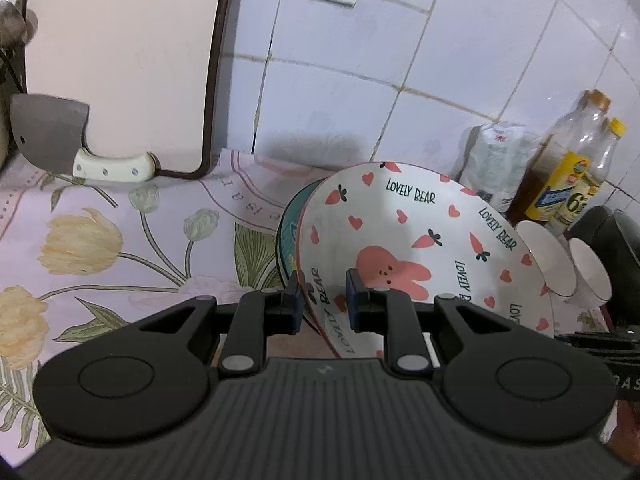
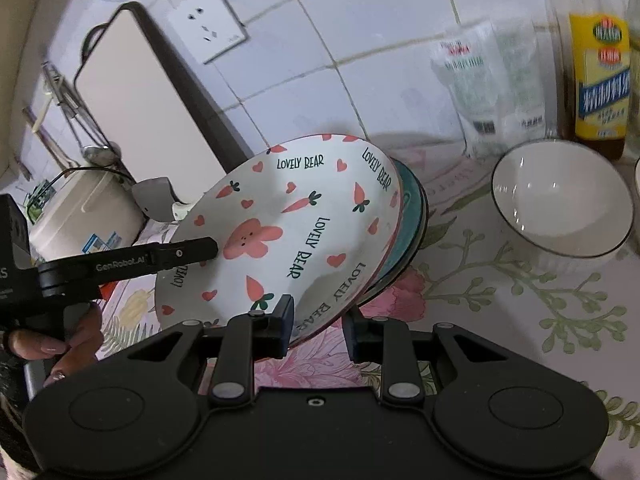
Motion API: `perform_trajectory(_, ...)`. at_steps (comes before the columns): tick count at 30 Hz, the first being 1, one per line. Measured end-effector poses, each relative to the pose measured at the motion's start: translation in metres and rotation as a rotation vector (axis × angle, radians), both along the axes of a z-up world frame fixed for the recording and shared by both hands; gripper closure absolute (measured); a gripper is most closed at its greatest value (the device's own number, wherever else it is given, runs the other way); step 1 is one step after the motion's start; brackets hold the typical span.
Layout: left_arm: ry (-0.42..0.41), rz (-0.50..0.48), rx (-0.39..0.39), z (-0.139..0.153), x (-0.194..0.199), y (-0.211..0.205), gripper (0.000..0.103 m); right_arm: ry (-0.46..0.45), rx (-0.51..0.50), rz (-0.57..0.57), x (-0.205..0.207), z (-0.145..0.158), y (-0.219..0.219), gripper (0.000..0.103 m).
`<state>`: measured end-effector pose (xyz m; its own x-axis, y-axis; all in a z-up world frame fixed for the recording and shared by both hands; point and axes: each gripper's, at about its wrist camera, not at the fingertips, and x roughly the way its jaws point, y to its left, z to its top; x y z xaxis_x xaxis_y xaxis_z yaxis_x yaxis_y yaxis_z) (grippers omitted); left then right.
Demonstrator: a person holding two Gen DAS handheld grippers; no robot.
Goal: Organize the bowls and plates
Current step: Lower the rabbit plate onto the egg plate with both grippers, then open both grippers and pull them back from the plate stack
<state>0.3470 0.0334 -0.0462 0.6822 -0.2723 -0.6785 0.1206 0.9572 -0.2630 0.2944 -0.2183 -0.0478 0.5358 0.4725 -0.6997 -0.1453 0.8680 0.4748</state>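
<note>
Both my claws, left (image 1: 323, 300) and right (image 2: 319, 326), pinch the tilted plate (image 1: 420, 232) rim; uneven lifting could slide it onto the green plate (image 2: 412, 208).

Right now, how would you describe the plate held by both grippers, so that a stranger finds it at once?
Look at the floral tablecloth below the tiled wall. Left of the white bowl, a plate is tilted over a teal plate. It alone has a pink bear, carrots, hearts and the words LOVELY BEAR.
</note>
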Motion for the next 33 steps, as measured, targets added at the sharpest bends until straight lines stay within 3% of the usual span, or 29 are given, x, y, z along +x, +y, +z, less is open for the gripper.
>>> perform_trajectory(7, 0.032, 0.006, 0.013, -0.011, 0.016, 0.0, 0.084, 0.087, 0.029, 0.001, 0.014, -0.015, 0.005, 0.071)
perform_trajectory(16, 0.059, -0.007, 0.041, -0.018, 0.031, -0.003, 0.084, 0.136, 0.052, -0.02, 0.026, -0.019, 0.003, 0.069)
perform_trajectory(21, 0.06, -0.017, 0.091, -0.016, 0.035, -0.009, 0.084, 0.171, 0.018, 0.0, 0.037, -0.02, 0.009, 0.063)
perform_trajectory(27, 0.077, -0.005, 0.121, -0.021, 0.043, -0.01, 0.083, 0.157, -0.032, 0.019, 0.044, -0.019, 0.014, 0.061)
perform_trajectory(33, 0.068, 0.008, 0.14, -0.026, 0.04, -0.014, 0.074, 0.035, -0.179, 0.03, 0.031, -0.018, 0.031, 0.053)
